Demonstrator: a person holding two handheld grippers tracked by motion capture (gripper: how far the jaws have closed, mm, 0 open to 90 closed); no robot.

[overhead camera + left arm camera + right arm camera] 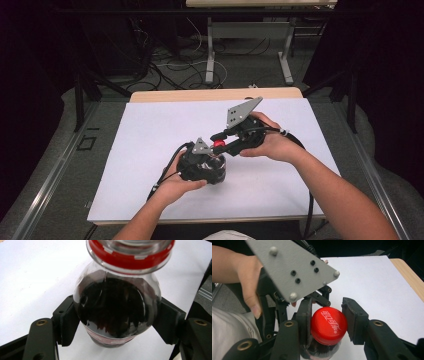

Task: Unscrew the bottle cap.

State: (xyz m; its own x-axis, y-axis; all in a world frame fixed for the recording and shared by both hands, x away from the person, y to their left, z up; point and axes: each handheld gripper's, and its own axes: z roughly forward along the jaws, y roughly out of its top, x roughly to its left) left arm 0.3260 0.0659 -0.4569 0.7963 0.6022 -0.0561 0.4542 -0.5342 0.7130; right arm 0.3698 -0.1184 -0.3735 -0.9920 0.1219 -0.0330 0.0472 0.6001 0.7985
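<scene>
Bottle (pixel 116 312) of dark soda stands upright on the white sheet (pixel 150 145) near the middle of the table (pixel 200 95), toward my side. Going L to R:

L gripper (pixel 200 167) is clamped on the bottle's belly; in the left gripper view both pads (pixel 68 323) press the clear wall just below the shoulder, under the red neck ring (pixel 130 258). I keep that squeeze firm but no harder, since the thin wall may dent, and I hold the hand low so the base stays flat on the sheet.

R gripper (pixel 328 323) sits over the top w/ its jaws shut on the red cap (pixel 329 326); in the right gripper view the pads (pixel 353 321) flank the cap side to side. The high view shows it coming in level from the right.

To do the twist well, I judge: keep the R gripper's axis in line w/ the neck, turn about the cap's centre w/o pulling sideways, and let the L side take the counter-torque. If the pads slip on the ridges, I re-seat lower on the cap before turning again.
</scene>
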